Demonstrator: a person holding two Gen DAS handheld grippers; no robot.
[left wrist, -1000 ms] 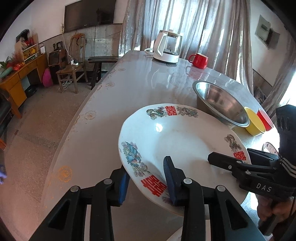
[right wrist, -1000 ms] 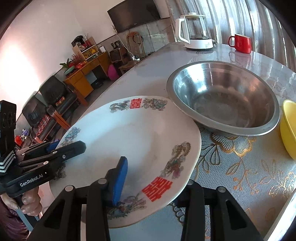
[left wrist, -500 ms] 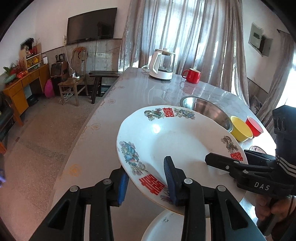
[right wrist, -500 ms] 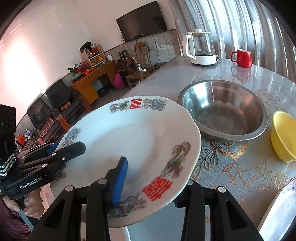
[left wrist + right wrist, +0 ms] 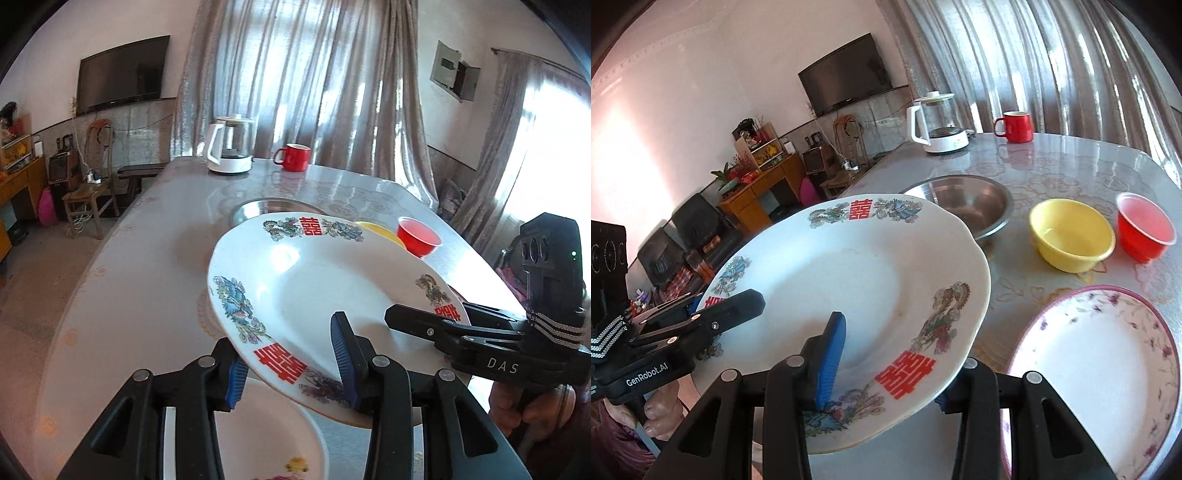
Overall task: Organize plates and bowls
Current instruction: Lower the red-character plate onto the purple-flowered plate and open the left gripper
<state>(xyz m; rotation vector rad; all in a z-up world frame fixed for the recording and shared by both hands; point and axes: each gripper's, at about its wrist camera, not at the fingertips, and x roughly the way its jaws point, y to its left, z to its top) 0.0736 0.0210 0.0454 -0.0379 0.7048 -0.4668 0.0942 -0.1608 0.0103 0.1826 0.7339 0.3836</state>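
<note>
A white plate with red characters and dragon pictures [image 5: 317, 291] [image 5: 857, 288] is held in the air above the table by both grippers. My left gripper [image 5: 290, 362] is shut on its near rim. My right gripper [image 5: 886, 373] is shut on the opposite rim, one finger above and one below. A white plate with a small flower print [image 5: 266, 439] lies under it at the table's near edge. A pink-rimmed floral plate [image 5: 1100, 365] lies to the right. A steel bowl [image 5: 964, 203], a yellow bowl [image 5: 1071, 232] and a red bowl [image 5: 1145, 225] stand beyond.
A glass kettle on a white base [image 5: 231, 147] and a red mug [image 5: 293, 157] stand at the table's far end. The table [image 5: 147, 258] has a glossy patterned cover. A chair, a desk and a TV are off to the left.
Both grippers have lifted the plate up and back towards me. The bowls now look farther away, and the two other plates have come into view below.
</note>
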